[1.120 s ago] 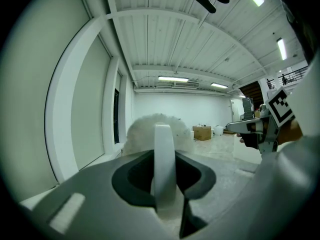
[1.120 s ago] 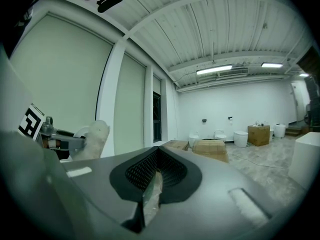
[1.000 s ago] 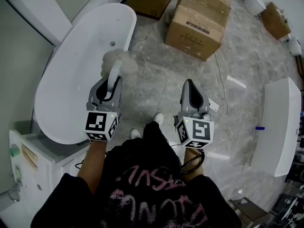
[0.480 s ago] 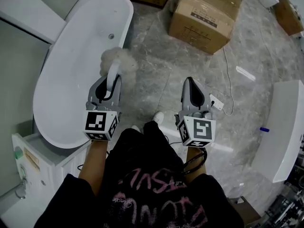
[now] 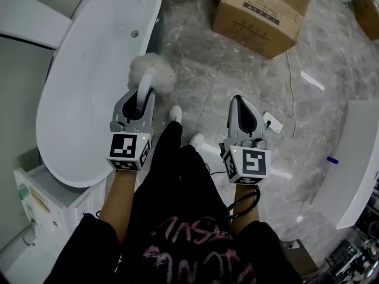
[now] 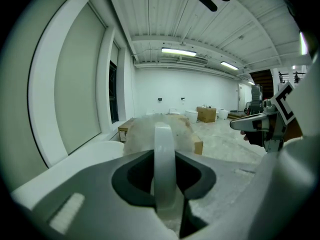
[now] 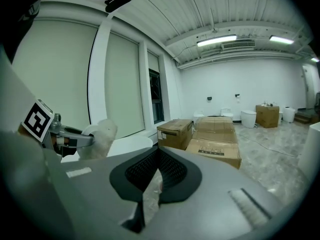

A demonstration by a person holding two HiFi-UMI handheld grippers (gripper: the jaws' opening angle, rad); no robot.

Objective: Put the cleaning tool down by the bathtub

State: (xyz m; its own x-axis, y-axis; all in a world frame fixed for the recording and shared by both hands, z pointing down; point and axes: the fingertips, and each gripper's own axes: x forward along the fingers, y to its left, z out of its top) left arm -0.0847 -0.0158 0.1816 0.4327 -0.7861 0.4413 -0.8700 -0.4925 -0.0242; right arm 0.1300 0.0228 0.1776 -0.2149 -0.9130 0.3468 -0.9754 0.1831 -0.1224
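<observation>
Left hand-held gripper (image 5: 141, 101) (image 6: 165, 181): jaws closed on the white handle of the cleaning tool; the handle runs up between them and out past their tips.
Cleaning tool (image 5: 152, 73) (image 6: 163, 146) (image 7: 98, 135): held in the air. Its fluffy pale head sits just beyond the left hand-held gripper's jaw tips, over the grey floor close to the bathtub's rim.
Bathtub (image 5: 89, 70) (image 7: 131, 145): white, oval and freestanding, just to the outer left of the left hand-held gripper and stretching ahead of it. The tool's head is beside its rim, not inside it.
Right hand-held gripper (image 5: 239, 107) (image 7: 156, 173): jaws brought together with nothing between them, only floor showing through the slit. It is level with the left hand-held gripper and well apart from it.
Cardboard boxes (image 5: 260, 10) (image 7: 215, 141): on the floor, well ahead of the right hand-held gripper.
Power strip (image 5: 271, 123): white, with a cable, lying on the floor just to the right of the right hand-held gripper's tips.
Floor (image 5: 213, 81): grey marbled tiles beneath both hand-held grippers.
Shoes (image 5: 175, 114): the person's white shoes show between the two hand-held grippers, one stepped further ahead than the other.
Cabinet (image 5: 41, 206): white, behind and to the left of the left hand-held gripper, next to the near end of the bathtub.
</observation>
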